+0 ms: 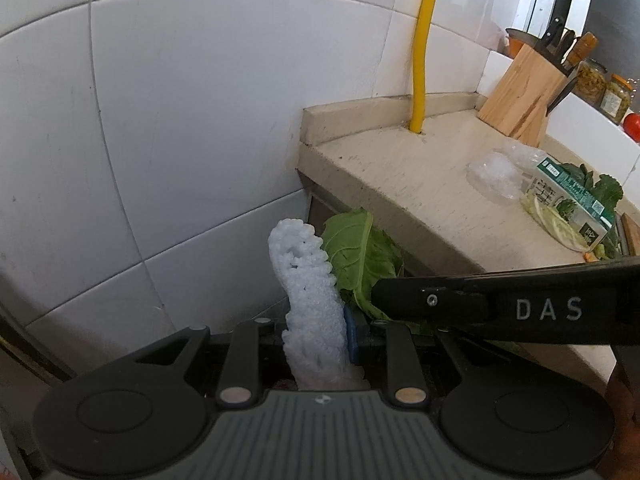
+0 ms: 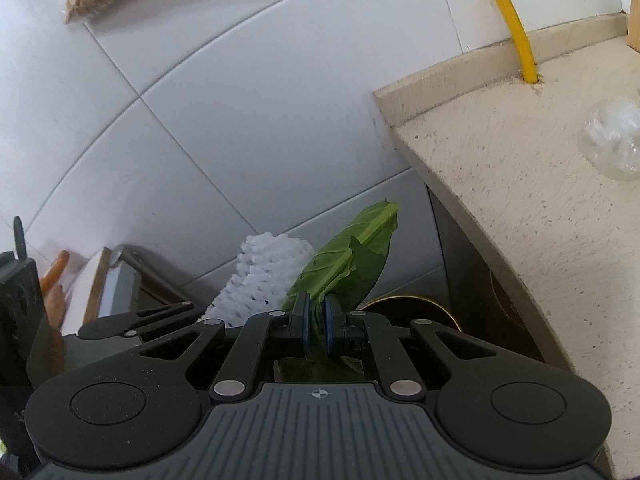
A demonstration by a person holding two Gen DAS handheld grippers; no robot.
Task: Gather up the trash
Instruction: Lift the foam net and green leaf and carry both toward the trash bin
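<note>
My left gripper is shut on a white foam fruit net that stands up between the pads, off the left end of the counter. My right gripper is shut on a green leaf that sticks up past its blue pads. The leaf and the right gripper's black body also show in the left wrist view. The foam net shows left of the leaf in the right wrist view. Both grippers are close together, beside the white tiled wall.
The beige counter holds a clear plastic wrapper, a green-and-white carton, leafy scraps, a knife block and jars. A yellow pipe rises from the counter. A dark round rim lies below beside the counter.
</note>
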